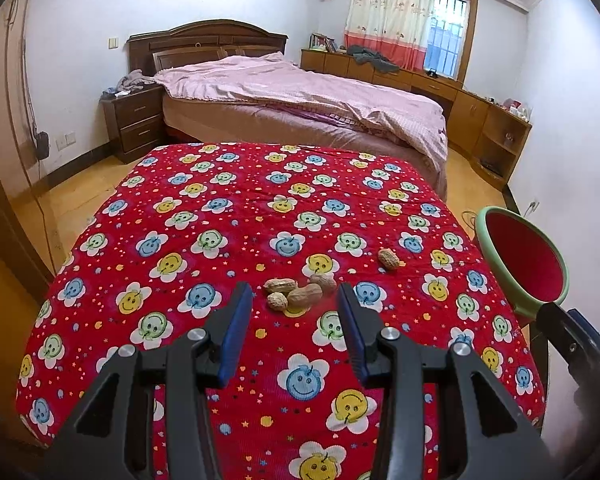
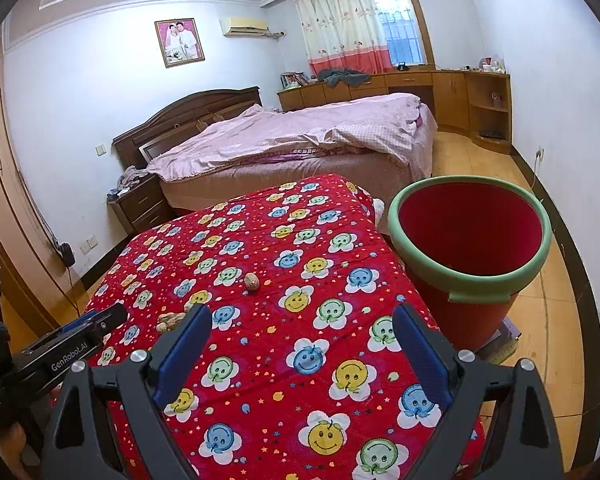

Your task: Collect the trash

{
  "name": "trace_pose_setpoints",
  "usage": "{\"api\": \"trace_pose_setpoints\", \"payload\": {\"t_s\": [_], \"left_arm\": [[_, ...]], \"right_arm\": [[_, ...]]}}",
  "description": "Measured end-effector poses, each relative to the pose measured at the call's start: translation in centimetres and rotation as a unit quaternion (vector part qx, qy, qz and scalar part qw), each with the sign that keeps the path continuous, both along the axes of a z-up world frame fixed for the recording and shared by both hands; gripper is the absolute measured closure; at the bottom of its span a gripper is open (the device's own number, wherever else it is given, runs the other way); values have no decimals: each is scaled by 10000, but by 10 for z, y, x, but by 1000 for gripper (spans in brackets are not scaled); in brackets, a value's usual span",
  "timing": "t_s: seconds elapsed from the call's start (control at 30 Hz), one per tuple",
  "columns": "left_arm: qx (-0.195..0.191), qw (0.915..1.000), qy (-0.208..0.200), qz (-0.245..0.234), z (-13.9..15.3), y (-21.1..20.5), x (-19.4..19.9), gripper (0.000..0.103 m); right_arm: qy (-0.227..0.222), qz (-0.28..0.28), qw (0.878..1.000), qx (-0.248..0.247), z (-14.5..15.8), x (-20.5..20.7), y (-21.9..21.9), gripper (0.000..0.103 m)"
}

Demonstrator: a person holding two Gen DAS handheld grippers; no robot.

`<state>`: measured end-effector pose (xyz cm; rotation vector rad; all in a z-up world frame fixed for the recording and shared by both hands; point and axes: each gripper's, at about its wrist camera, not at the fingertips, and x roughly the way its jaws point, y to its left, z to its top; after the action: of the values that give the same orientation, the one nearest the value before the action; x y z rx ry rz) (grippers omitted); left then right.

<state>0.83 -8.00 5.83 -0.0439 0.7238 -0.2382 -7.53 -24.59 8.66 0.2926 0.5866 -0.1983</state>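
Peanut shells (image 1: pixel 298 289) on cloth (image 1: pixel 228 240), outside red bin (image 2: pixel 470 236).

Soft daylight is coming through the curtained window (image 2: pixel 396 20); both fisheye views are bending and darkening at edges.

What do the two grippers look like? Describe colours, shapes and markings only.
Both are alike. The left gripper and right gripper have black, angular, triangular-cutout arms with round silver bolts. Their fingers carry flat blue ribbed pads. The left gripper's body, seen in the right wrist view, bears white "GenRobot.AI" lettering. No cables or sleeves show.
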Motion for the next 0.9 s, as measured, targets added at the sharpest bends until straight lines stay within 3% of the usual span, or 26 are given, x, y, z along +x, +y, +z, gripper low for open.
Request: {"api": "trace_pose_setpoints", "payload": {"t_s": [0.9], "left_arm": [[15, 10000, -16, 10, 2, 1, 1, 59]], "right_arm": [[9, 13, 10000, 8, 1, 0, 2, 9]]}}
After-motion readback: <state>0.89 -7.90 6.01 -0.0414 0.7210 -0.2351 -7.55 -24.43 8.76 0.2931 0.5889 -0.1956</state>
